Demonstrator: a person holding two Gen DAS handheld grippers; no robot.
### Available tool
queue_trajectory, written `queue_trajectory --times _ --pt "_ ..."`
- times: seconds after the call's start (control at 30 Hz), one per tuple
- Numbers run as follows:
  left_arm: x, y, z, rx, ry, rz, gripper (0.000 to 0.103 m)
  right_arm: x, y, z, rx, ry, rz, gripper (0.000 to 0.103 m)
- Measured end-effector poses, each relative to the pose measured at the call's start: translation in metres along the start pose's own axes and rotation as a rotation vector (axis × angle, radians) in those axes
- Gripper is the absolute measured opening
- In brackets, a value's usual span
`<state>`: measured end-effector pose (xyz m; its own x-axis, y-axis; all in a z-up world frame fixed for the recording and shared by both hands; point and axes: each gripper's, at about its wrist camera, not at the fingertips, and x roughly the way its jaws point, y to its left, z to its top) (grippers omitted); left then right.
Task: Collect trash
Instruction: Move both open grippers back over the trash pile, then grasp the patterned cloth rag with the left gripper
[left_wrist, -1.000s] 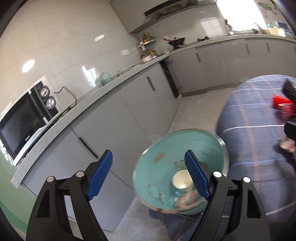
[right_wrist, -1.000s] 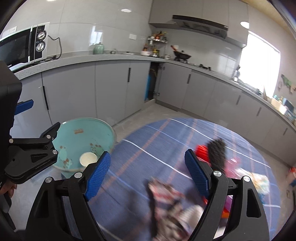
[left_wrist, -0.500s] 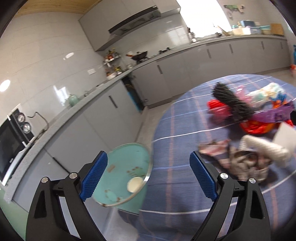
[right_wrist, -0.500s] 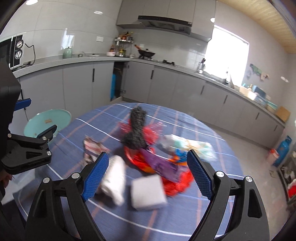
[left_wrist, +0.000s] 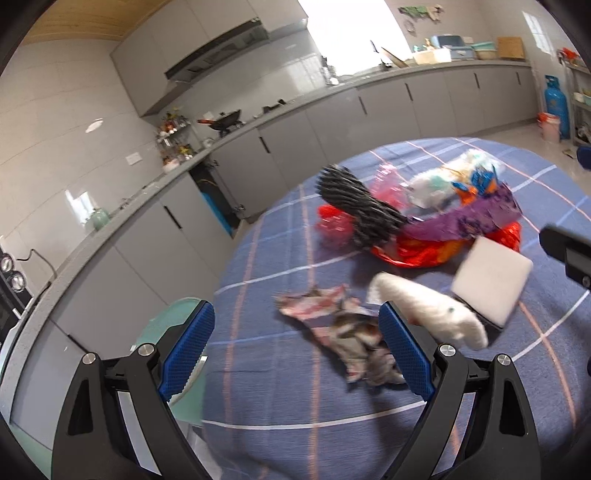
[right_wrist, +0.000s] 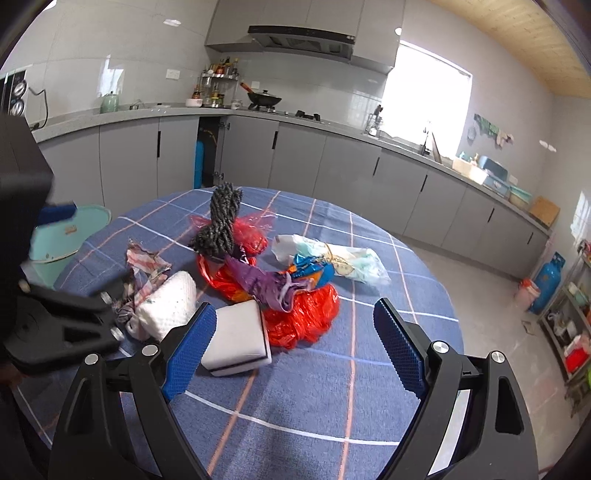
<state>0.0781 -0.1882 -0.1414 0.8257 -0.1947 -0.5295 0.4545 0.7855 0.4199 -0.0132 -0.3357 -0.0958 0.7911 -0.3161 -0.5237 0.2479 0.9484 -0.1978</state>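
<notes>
Both claws hang spread and empty over the worktop (right_wrist: 332, 387). The right claw (right_wrist: 291, 343) has the white sponge block (right_wrist: 236, 338) just beside its left finger; the crumpled wrapper (left_wrist: 340, 328) lies nearer the left claw (left_wrist: 295, 350).

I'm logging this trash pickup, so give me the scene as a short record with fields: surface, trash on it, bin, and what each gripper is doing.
surface: round table with blue plaid cloth
trash: red bag, purple wrapper, black rope, white sponge, paper roll, crumpled wrapper, clear bag
bin: teal bin on the floor beside the table
left gripper: open, empty
right gripper: open, empty
</notes>
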Motion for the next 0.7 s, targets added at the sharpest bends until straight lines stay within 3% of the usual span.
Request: queue_trajectory --times 0.13,0.2,0.23,0.3,0.33,0.47,0.7 --pt "0.014 -0.012 -0.004 0.003 0.045 -0.068 0.086 0.003 -0.002 -0.006 0.017 0.0 0.0 0.087" --pt "0.021 -0.014 -0.008 0.002 0.071 -0.102 0.059 0.006 -0.003 -0.008 0.023 0.01 0.0 0.087" --pt "0.023 -0.016 -0.009 0.005 0.079 -0.131 0.051 0.008 -0.004 -0.008 0.027 0.013 0.002 0.087" --pt "0.023 -0.017 -0.01 0.011 0.081 -0.166 0.015 0.008 -0.005 -0.009 0.034 0.011 0.004 0.087" --pt "0.023 -0.018 -0.01 0.013 0.081 -0.182 0.008 0.008 -0.005 -0.009 0.037 0.009 0.006 0.087" --pt "0.014 -0.007 -0.01 -0.001 0.06 -0.188 0.004 0.004 0.001 -0.008 0.031 -0.003 0.011 0.087" --pt "-0.002 0.036 -0.009 -0.064 0.013 -0.107 0.003 -0.001 0.019 -0.002 0.027 -0.016 0.064 0.087"
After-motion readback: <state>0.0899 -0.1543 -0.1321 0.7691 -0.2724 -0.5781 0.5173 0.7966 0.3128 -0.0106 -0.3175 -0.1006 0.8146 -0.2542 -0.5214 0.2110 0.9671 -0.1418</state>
